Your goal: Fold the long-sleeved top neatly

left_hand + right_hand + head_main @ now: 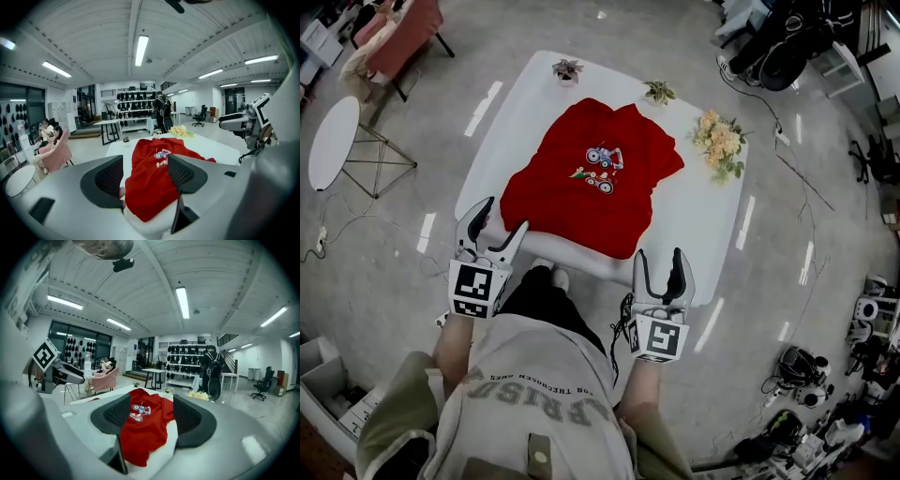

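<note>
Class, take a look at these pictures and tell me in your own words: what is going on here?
A person stands at the near edge of a white table, with a left gripper and a right gripper held out towards it. A red long-sleeved top lies on the table, printed front up, not yet neatly folded. Both grippers are open and neither has hold of the top.

white table [705, 220] holds a red top [581, 187], two plants [567, 68], flowers [720, 141] (far edge).

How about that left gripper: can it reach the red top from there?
Probably yes. The left gripper hangs open and empty at the table's near edge, and the red top's near hem lies just ahead with nothing in between.
</note>
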Demonstrator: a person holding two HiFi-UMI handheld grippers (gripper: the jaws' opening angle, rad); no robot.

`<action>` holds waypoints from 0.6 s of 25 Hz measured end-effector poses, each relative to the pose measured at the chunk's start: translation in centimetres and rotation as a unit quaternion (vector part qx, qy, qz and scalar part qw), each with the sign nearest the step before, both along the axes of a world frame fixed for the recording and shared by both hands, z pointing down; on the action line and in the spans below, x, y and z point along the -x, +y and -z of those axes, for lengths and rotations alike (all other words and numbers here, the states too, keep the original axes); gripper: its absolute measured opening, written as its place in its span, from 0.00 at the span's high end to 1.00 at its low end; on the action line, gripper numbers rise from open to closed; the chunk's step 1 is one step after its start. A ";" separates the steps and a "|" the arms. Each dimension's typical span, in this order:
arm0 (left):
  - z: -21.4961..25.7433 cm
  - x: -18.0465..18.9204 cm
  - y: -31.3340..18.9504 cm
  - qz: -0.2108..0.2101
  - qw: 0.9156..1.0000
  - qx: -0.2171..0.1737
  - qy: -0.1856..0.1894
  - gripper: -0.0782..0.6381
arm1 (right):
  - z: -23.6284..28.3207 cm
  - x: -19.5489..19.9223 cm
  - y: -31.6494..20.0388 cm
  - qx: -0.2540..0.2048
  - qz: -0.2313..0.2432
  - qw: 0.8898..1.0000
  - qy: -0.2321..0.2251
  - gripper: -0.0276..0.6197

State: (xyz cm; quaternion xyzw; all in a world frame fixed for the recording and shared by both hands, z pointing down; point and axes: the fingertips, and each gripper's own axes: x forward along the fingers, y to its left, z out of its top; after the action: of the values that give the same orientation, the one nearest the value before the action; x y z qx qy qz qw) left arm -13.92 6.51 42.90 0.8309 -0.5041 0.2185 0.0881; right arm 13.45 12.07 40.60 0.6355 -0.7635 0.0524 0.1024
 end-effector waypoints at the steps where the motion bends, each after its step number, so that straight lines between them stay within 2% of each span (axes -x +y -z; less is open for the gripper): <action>1: -1.3 0.3 -0.1 -0.002 1.000 0.016 -0.007 0.50 | -1.0 0.0 0.1 0.014 0.000 1.000 0.002 0.54; 6: -6.9 1.9 0.4 -0.013 0.995 0.090 -0.037 0.50 | -6.3 -0.1 1.6 0.090 -0.010 0.996 0.010 0.54; 9: -10.2 2.6 1.0 -0.021 0.989 0.138 -0.048 0.50 | -9.5 0.1 2.3 0.133 -0.006 0.991 0.019 0.54; 15: -15.9 3.3 1.3 -0.034 0.974 0.216 -0.055 0.50 | -16.7 1.3 2.5 0.232 0.016 0.972 -0.005 0.54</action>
State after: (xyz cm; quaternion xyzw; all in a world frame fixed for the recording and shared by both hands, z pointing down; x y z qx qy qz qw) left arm -17.23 7.79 58.84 0.7957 -0.4203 0.3706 0.2301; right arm 12.14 14.56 57.31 0.5816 -0.7411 0.2301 0.2441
